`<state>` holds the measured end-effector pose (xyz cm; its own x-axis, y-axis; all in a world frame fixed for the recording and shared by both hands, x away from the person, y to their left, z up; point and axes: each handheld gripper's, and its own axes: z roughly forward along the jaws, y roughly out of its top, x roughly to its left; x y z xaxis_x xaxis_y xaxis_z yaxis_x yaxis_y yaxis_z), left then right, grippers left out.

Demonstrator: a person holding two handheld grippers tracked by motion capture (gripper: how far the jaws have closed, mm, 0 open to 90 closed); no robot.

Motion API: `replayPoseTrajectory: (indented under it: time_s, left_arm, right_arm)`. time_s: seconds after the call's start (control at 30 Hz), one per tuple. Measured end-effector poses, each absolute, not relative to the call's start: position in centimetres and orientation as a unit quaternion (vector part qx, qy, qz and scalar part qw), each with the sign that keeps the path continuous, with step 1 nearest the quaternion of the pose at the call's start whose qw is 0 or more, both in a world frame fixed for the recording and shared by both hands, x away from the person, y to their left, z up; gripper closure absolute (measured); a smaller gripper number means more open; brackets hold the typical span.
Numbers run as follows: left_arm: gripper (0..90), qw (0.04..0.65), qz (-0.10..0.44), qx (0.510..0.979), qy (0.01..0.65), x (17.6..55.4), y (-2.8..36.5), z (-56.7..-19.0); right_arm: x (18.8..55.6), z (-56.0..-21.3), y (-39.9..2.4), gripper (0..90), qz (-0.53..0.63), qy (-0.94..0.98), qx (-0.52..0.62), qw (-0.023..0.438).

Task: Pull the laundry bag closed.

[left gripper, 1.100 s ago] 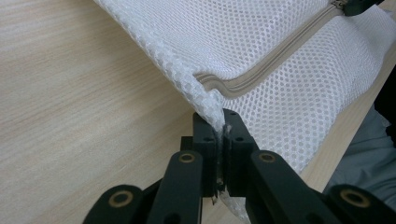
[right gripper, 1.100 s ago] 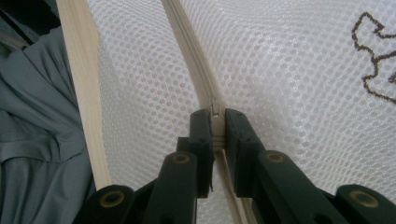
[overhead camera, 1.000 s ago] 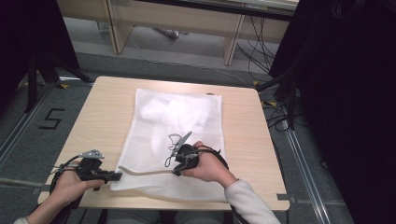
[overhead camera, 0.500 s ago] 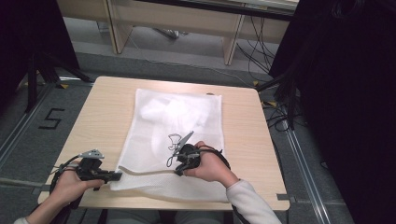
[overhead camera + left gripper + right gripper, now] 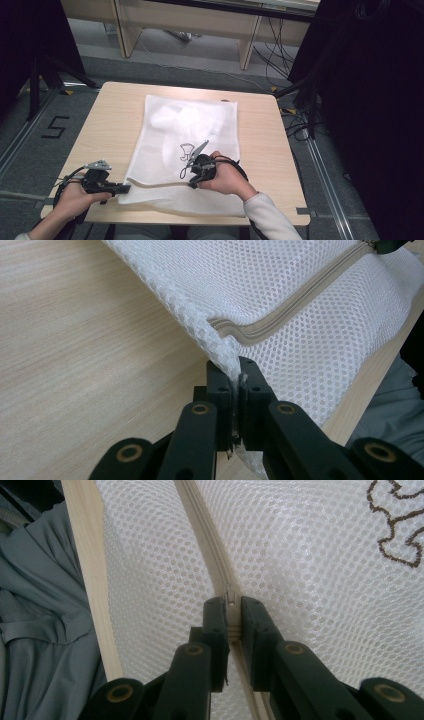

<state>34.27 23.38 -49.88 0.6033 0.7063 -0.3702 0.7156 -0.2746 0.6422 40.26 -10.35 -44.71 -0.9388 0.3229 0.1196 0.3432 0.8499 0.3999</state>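
Note:
A white mesh bag (image 5: 190,125) lies flat on the wooden table (image 5: 115,115), with a beige zipper (image 5: 160,184) running along its near edge. My left gripper (image 5: 125,189) is at the bag's near left corner. In the left gripper view that gripper (image 5: 237,372) is shut on the corner of the mesh (image 5: 280,285), just beside the zipper's end (image 5: 280,322). My right gripper (image 5: 192,183) sits farther right along the zipper. In the right gripper view it (image 5: 231,605) is shut on the zipper pull, with the closed zipper (image 5: 200,525) stretching away over the mesh (image 5: 310,555).
A dark outline drawing (image 5: 187,150) is printed on the bag near the right hand. The table's near edge (image 5: 90,570) lies close beside the zipper, with the person's grey clothing (image 5: 40,605) beyond it. Cables (image 5: 295,120) trail on the floor to the right.

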Motion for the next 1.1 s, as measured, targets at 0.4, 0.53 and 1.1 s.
replayPoseTrajectory:
  time_s: [0.4, 0.53, 1.1]
  left_arm:
    - [85.4, 0.408, -0.004, 0.796, 0.446, 34.3, 23.3, -50.0]
    - [85.4, 0.408, -0.005, 0.796, 0.446, 34.3, 23.3, -50.0]
    - [85.4, 0.408, -0.006, 0.797, 0.446, 34.3, 23.3, -50.0]
  right_arm:
    - [40.4, -44.7, -10.8, 82.7, -0.209, -0.962, -0.174, 0.025]
    - [40.2, -44.6, -10.9, 82.7, -0.202, -0.961, -0.189, 0.027]
    - [40.3, -44.4, -11.6, 82.7, -0.197, -0.962, -0.185, 0.024]
